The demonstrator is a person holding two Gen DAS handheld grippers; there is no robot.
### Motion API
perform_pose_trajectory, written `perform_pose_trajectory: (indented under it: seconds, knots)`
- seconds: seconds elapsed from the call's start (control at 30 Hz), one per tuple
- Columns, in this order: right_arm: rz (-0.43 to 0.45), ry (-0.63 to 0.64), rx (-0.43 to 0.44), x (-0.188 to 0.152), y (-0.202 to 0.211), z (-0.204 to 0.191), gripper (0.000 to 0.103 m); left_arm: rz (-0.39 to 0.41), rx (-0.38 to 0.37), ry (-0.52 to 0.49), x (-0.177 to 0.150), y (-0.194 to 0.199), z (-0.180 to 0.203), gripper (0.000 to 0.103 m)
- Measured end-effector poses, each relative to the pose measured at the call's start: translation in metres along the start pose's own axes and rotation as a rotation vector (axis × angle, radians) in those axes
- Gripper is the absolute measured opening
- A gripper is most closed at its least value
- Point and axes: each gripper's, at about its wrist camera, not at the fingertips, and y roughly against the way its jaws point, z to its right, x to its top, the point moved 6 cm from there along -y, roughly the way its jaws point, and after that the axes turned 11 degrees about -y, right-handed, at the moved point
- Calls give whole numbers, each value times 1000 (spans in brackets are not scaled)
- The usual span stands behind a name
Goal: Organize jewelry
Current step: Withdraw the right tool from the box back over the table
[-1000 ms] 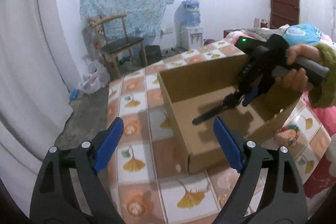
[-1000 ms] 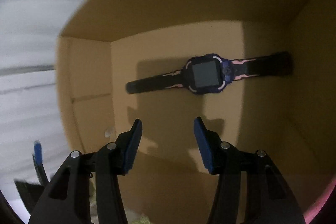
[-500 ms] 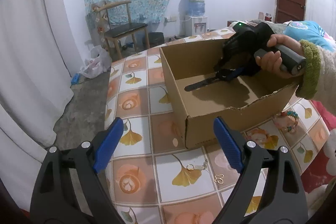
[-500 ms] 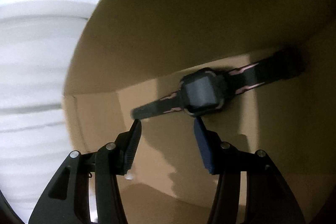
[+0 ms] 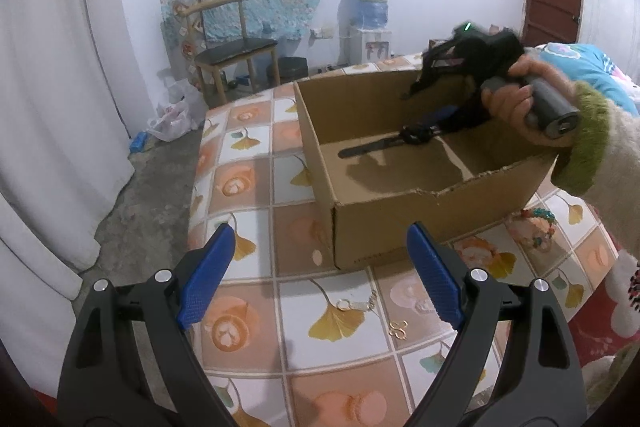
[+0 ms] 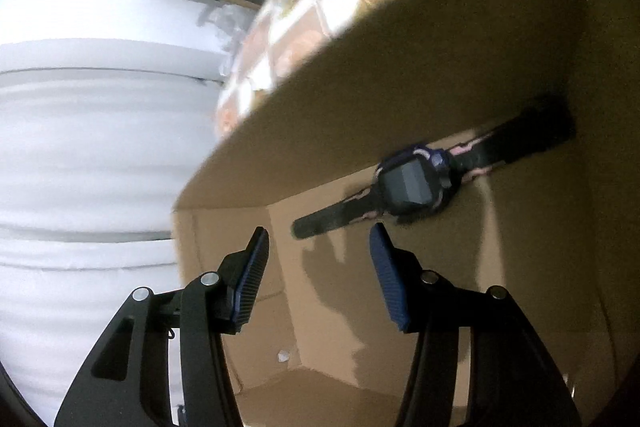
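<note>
- The box (image 5: 400, 227) stands open-topped on the tiled cloth (image 5: 248, 291), near the middle of it; that is where the jewelry is gathered, so its open top faces both grippers.
- The watch (image 6: 416, 183) lies flat on the box floor, close along the far wall, straps stretched out to either side; nothing presses on it, so it reads as already put away.
- The right gripper (image 6: 316, 267) hangs over the box interior with its jaws parted and nothing between them; the watch sits just beyond the tips, apart from both pads; a hand (image 5: 516, 95) holds its handle above the right end of the box.
- The left gripper (image 5: 316, 275) is spread wide and empty, tilted down at the cloth in front of the box; that width suits a loose approach to small pieces.
- A thin chain (image 5: 356, 303) and a gold earring (image 5: 398, 329) lie on the cloth between the left jaws and the box, well clear of the pads; these are probably next.
- A beaded bracelet (image 5: 536, 227) rests on the cloth to the right of the box, below the sleeve, on the right gripper's side.
- The small pieces lie flat and thin, so pinching them off the cloth may slip.
</note>
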Motion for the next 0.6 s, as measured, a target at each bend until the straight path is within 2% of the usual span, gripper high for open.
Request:
perform_pose_trajectory:
  seconds: [0.03, 0.17, 0.23, 0.33, 0.4, 0.53, 0.57, 0.6]
  knots:
    - [26, 39, 8, -9, 12, -6, 52, -7, -5, 0, -1, -1, 2, 84]
    - [146, 265, 15, -66, 63, -25, 65, -38, -34, 6, -9, -4, 13, 84]
    - [216, 393, -13, -103, 92, -11, 72, -63, -59, 10, -16, -7, 21, 84]
    - [285, 486, -79, -142, 122, 21, 79, -135, -98, 5, -34, -18, 39, 84]
    - [305, 505, -172, -166, 121, 52, 80, -179, -116, 4, -47, -24, 49, 84]
    - [256, 462, -361, -202, 101, 114, 80, -275, -135, 2, -76, -37, 68, 84]
    - [249, 476, -438, -210, 95, 127, 80, -287, -136, 5, -81, -38, 70, 84]
    - [250, 491, -477, -213, 90, 131, 80, -304, -133, 8, -87, -41, 72, 84]
